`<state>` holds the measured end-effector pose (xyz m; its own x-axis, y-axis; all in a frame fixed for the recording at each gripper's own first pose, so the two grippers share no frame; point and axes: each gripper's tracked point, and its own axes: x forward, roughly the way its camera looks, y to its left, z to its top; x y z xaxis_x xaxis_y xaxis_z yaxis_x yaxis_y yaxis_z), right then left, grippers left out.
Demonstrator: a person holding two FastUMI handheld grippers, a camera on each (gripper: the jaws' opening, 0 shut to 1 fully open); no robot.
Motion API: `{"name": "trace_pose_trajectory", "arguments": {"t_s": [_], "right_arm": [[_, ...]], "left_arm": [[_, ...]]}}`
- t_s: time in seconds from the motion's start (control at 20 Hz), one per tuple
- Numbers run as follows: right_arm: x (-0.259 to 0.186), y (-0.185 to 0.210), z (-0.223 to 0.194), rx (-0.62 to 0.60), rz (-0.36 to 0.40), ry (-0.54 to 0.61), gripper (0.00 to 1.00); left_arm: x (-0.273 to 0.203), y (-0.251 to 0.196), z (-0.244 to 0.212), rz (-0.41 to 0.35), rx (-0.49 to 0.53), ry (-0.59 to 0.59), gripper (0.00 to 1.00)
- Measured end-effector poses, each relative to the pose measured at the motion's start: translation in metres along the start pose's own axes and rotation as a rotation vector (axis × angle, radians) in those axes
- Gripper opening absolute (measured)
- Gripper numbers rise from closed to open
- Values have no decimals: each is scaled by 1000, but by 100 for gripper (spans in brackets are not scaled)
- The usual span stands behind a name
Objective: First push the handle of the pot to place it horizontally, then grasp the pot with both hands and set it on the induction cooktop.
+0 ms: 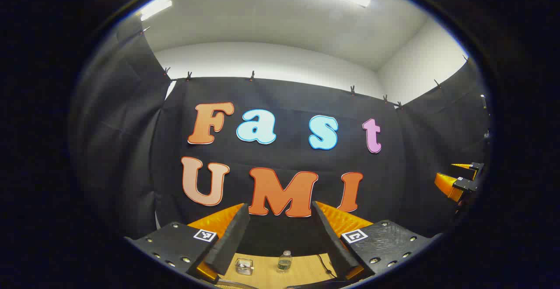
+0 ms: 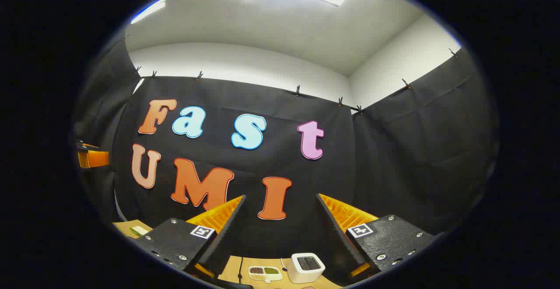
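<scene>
Both grippers, left point(image 1: 280, 219) and right point(image 2: 282, 212), are agape and empty, aimed high at the wall; pot probably below my sightline, so I risk descending blind and clipping its handle askew.

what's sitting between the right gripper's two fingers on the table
In the right gripper view, a white boxy device and a small divided dish of dark and green contents sit on the wooden table between the open right gripper fingers.
</scene>
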<state>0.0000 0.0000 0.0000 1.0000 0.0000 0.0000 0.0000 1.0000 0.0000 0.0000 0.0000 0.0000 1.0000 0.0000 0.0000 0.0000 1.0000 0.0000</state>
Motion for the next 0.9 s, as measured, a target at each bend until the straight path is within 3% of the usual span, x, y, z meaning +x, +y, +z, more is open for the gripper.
{"name": "trace_pose_trajectory", "arguments": {"t_s": [0.35,0.6,0.9], "right_arm": [[4,6,9,35,77,3,95],[4,24,11,35,92,6,97],[-6,52,10,26,102,-21,95]], "left_arm": [[-3,-5,-1,-10,-15,33,87],[-2,-10,2,-30,-9,23,88],[1,4,-1,20,5,8,87]]}}
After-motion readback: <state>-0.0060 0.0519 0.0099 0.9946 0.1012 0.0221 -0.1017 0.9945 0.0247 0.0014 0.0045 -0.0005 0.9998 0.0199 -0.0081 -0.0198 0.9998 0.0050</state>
